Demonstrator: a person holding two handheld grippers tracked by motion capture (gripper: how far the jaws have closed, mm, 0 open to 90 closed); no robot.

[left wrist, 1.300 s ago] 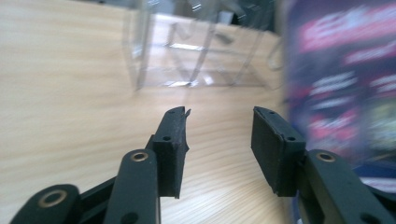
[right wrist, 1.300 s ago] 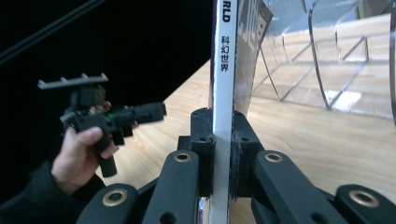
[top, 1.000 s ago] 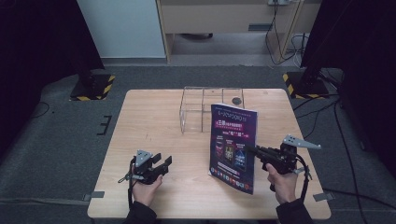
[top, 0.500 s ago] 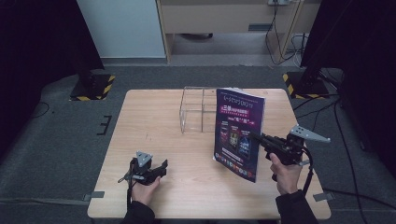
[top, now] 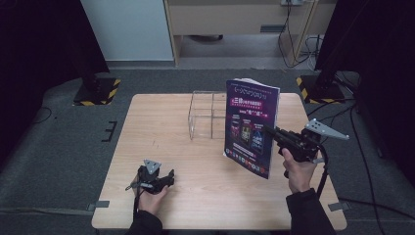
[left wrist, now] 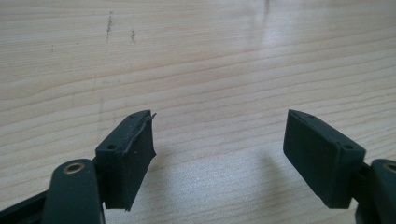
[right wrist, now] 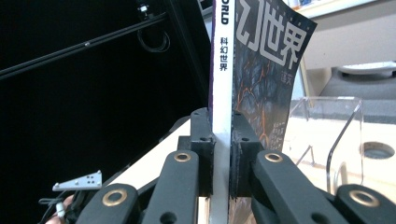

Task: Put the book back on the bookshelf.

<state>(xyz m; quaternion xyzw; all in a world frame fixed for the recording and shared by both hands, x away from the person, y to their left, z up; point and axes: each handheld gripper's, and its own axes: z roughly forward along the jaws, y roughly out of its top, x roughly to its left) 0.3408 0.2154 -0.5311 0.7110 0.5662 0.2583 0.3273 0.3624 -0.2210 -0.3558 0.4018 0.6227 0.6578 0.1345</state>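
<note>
**A Thin Magazine Held Up by Its Spine**

The right tool [top: 272, 132] has its two black pads squeezed tight on the white spine of the magazine [top: 250, 125]. The magazine stands up tall in the air, over the right side of the tabletop [top: 161, 122], at about three o'clock from the middle. Its purple cover faces us. The clear rack [top: 206, 115] stands just behind it, near twelve o'clock.

The left tool [top: 164, 178] rests low at about seven o'clock. It holds nothing. Its pads [left wrist: 128, 154] have just been moving apart and now stand wide, with bare wood between them.

The magazine looks light and thin. It looks bendy too: in the right gripper view the front cover [right wrist: 268, 70] curls away from the spine [right wrist: 222, 93] at the top. The paper is shiny, so I think it could slip or swing if the hand moves fast.

The spine seems the best place to hold it, because that is the stiffest part. A grip on the loose page edge would probably let it flop open. I would guess it needs slow, steady moves, and the clear rack looks like it could get bumped.
</note>
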